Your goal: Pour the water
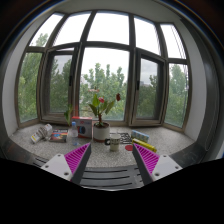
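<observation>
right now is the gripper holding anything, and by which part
Nothing is held. The gripper is open, its pink-padded fingers apart with nothing between them; the small cup stands on the windowsill just ahead.

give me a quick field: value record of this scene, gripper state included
setting: windowsill ledge in front of a bay window, trees outside
gripper: open, holding nothing, pink pads on the fingers
ahead of fingers: potted plant with tulip-like flowers in a white pot
between fingers, beyond them: small cup-like object, too small to identify
to the left of the plant: assorted small boxes
to the right of the plant: yellow object, flat item
water container: cannot tell which item it is
</observation>
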`<state>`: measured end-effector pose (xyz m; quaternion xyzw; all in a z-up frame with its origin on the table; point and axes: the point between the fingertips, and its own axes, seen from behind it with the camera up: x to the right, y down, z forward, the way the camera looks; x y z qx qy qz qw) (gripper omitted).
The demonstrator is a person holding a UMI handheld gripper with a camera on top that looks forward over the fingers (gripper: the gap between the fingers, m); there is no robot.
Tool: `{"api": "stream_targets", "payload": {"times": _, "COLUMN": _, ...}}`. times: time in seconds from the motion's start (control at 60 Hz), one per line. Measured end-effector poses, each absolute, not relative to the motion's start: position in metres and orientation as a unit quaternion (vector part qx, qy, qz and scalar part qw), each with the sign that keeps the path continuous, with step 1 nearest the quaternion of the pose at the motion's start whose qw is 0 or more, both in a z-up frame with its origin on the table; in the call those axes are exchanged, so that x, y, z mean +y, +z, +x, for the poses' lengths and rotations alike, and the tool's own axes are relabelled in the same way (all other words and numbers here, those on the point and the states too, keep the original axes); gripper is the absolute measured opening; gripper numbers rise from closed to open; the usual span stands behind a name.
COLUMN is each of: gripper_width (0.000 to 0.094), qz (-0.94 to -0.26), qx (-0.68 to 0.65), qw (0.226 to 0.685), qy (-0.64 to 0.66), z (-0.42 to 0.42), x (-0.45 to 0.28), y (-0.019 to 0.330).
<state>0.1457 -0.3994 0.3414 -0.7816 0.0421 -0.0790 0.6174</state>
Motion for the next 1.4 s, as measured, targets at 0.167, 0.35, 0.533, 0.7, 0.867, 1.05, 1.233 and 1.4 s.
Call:
{"api": "stream_targets", "payload": {"times": 0.167, "gripper_width": 0.0856, "qz": -0.789, "qx": 0.041, "qw": 0.608, "qy": -0.079, "z": 0.144, "x": -0.388, "y": 0.324}}
{"api": "stream_targets", "payload": {"times": 0.35, "gripper_width": 0.0849, "qz": -0.796, "qx": 0.032, "qw": 0.599, "qy": -0.077, "z": 0.139, "x": -0.361, "y": 0.268}}
{"api": "stream_targets", "payload": {"times": 0.533, "gripper_width": 0.0854, "qz": -0.807, "qx": -0.004, "qw": 0.586, "qy": -0.071, "z": 0.108, "x": -0.311, "y": 0.168}}
{"api": "stream_targets", "payload": {"times": 0.7, "gripper_width": 0.0855, "qz": -0.82, "qx": -0.013, "qw": 0.571, "qy": -0.035, "z": 0.047, "x": -0.244, "y": 0.112}}
{"api": "stream_targets", "payload": {"times": 0.867, "gripper_width": 0.0856, "qz": -0.81, "qx": -0.02, "qw": 0.586, "qy": -0.006, "z": -0.02, "x": -0.144, "y": 0.105}}
{"api": "stream_targets", "payload": {"times": 1.05, "gripper_width": 0.085, "qz": -0.799, "qx": -0.028, "qw": 0.601, "qy": 0.004, "z": -0.074, "x": -0.02, "y": 0.097}}
{"api": "stream_targets", "payload": {"times": 1.233, "gripper_width": 0.085, "qz": -0.786, "qx": -0.021, "qw": 0.618, "qy": -0.007, "z": -0.084, "x": 0.09, "y": 0.094}}
{"api": "stream_targets", "payload": {"times": 1.4, "gripper_width": 0.0794, "qz": -0.779, "qx": -0.013, "qw": 0.627, "qy": 0.002, "z": -0.09, "x": 0.151, "y": 0.091}}
